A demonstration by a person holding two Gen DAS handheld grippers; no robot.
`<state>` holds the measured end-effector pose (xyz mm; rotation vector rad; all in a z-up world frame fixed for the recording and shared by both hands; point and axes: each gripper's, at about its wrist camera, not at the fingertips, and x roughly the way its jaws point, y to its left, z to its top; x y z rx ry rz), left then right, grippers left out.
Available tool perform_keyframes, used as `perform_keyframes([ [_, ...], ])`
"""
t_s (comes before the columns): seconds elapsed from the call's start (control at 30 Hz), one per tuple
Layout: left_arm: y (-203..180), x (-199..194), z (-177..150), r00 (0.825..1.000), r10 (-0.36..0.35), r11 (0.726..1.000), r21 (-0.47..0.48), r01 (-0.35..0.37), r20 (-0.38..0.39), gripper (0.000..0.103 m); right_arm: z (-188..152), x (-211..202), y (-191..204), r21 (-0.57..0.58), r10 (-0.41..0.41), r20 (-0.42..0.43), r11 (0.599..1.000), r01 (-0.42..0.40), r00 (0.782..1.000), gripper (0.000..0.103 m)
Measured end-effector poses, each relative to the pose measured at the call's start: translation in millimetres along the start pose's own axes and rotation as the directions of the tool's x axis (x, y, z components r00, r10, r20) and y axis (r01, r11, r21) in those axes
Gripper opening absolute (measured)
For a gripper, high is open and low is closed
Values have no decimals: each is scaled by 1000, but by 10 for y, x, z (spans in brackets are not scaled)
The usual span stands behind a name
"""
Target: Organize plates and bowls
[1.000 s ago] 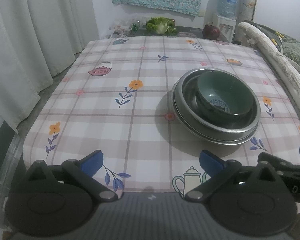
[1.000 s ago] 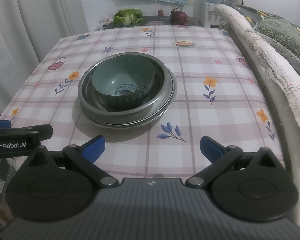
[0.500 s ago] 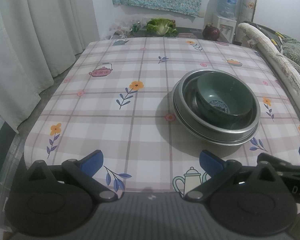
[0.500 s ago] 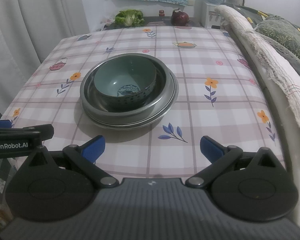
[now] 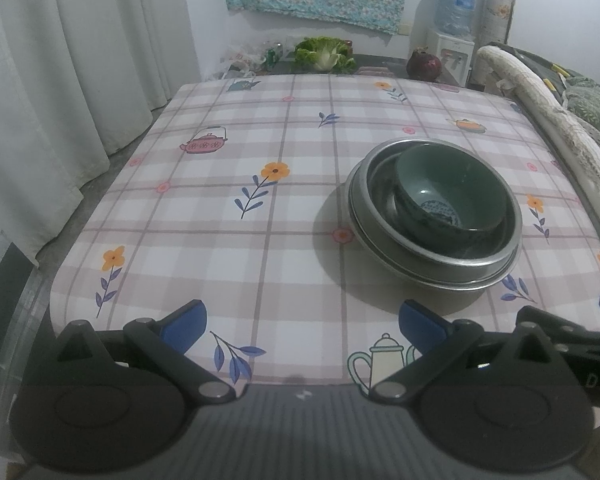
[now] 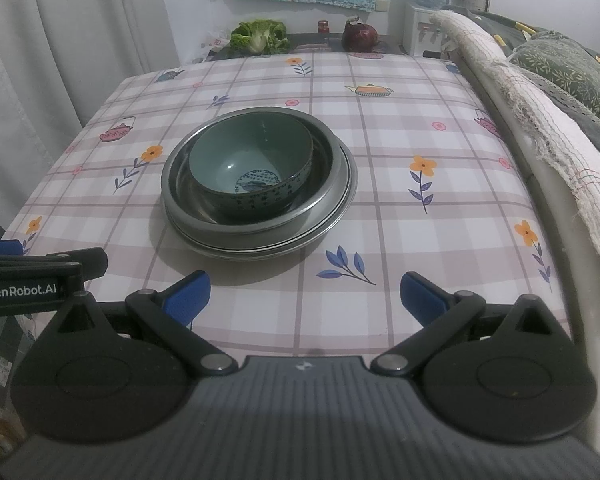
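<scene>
The bench (image 6: 440,216) takes up most of both views under its plaid cloth printed with flowers and teapots, a bed (image 6: 560,64) along its right side and curtains (image 5: 60,80) to the left. Near its middle sits the only tableware we see: steel plates (image 6: 342,200) stacked flat, a steel bowl (image 6: 328,160) nested on them, and a green ceramic bowl (image 6: 252,160) resting inside that, leaning toward the steel bowl's left wall. In the left view the same stack (image 5: 436,216) lies ahead and to the right.

Our left tongs (image 5: 302,322) and right tongs (image 6: 305,294) both hover at the near edge of the bench, spread wide and holding nothing, well apart from the stack.

We judge the stacking is essentially done, so the step in hand is either a final tidy or a retreat. To do it well, we should keep both tongs high and clear of the rims. If we centre the green bowl, we pinch its thin rim with one blue pad inside and one outside, lift only slightly, and set it down gently, since ceramic on steel will likely slide and ring.

Readable writing is scarce: "GenRobot.AI" on the left tongs' body seen from the right view, and "DA", cut off, on the right tongs' body in the left view. The water bottle's (image 5: 456,4) label is too small to read.
</scene>
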<state>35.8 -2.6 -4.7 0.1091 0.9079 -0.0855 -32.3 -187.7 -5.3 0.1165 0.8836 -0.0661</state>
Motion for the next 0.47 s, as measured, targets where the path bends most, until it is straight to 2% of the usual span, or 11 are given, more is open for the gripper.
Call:
perform_keyframes([
  [0.47, 21, -4, -16, 1000, 4, 1000, -4, -4, 1, 103, 8, -9, 30, 1, 2, -1, 1000, -2, 1000, 102],
])
